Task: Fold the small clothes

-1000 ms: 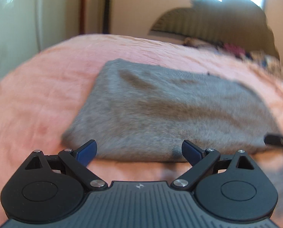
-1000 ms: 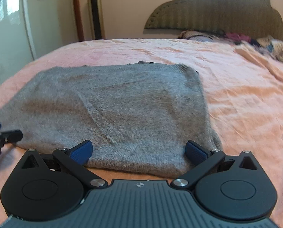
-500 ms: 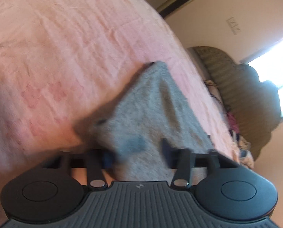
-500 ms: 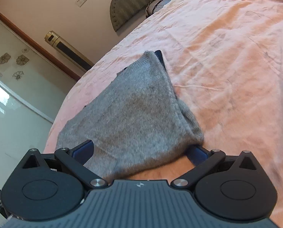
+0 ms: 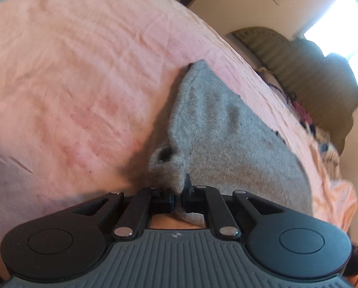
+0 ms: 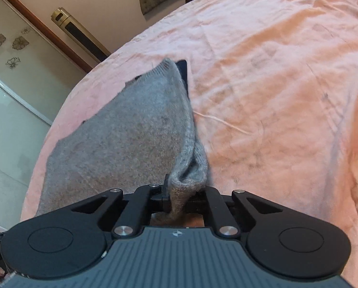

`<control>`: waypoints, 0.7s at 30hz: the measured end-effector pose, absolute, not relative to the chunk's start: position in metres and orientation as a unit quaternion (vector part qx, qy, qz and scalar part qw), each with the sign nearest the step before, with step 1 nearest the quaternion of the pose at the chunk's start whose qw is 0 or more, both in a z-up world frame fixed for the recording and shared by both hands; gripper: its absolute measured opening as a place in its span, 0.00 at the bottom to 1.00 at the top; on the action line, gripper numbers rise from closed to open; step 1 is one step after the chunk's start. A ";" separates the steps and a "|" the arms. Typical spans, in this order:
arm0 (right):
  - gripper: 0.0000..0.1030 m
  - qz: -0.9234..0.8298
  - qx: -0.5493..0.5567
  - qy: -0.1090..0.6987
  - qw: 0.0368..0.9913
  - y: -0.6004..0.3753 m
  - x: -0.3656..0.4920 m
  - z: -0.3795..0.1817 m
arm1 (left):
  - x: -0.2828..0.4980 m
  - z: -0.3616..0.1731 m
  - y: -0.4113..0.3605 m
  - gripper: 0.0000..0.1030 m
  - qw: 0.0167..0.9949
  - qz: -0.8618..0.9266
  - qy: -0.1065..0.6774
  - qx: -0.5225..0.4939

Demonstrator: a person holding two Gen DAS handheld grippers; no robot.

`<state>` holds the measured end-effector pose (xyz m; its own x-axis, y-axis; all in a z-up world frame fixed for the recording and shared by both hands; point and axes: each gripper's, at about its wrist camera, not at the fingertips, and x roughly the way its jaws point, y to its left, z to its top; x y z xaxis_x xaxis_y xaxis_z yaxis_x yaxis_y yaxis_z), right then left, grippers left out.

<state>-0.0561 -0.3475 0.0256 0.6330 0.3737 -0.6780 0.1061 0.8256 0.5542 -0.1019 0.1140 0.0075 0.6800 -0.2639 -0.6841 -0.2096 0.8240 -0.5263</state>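
Grey knit pinched at both near corners on the pink bed

Knitwear, a small grey sweater (image 5: 227,139), lies on a bed covered with a wrinkled pink sheet (image 5: 71,84). Its far part rests flat on the sheet, while the near edge is gathered up off the bed at two corners.

In the left wrist view, the left gripper (image 5: 179,194) has its jaws drawn narrow and clamped on a bunched fold of the sweater's near corner; the fabric puckers just ahead of the fingers and a small tail of it hangs through behind them. The sweater stretches away from this grip toward the upper right of the view, ending in a ribbed corner.

In the right wrist view, the right gripper (image 6: 181,196) is likewise closed narrow on the other near corner, with a thick rolled fold of grey knit standing up between the fingers. A dark layer peeks out under the sweater's far tip.

Beyond the bed stand an olive padded headboard (image 5: 311,72), a gold tower fan (image 6: 80,38) against the wall, and a bright window (image 5: 342,21). A heap of coloured clothes (image 5: 303,115) lies near the headboard, too blurred to make out. No container shows in either view.
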 end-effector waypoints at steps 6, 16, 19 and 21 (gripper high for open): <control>0.84 0.054 0.256 0.335 0.905 -0.354 -0.069 0.064 | -0.128 0.067 0.105 0.57 0.948 0.027 0.277 -0.155; 0.81 0.125 0.137 0.362 0.913 -0.279 0.085 0.063 | 0.061 0.038 -0.014 0.84 0.947 -0.026 0.318 0.042; 0.81 0.090 0.094 0.395 0.909 -0.259 0.119 0.040 | 0.096 0.006 -0.007 0.85 0.928 0.008 0.367 0.068; 0.85 0.082 0.074 0.380 0.918 -0.257 0.123 0.030 | 0.098 -0.003 0.014 0.92 0.936 0.001 0.350 0.035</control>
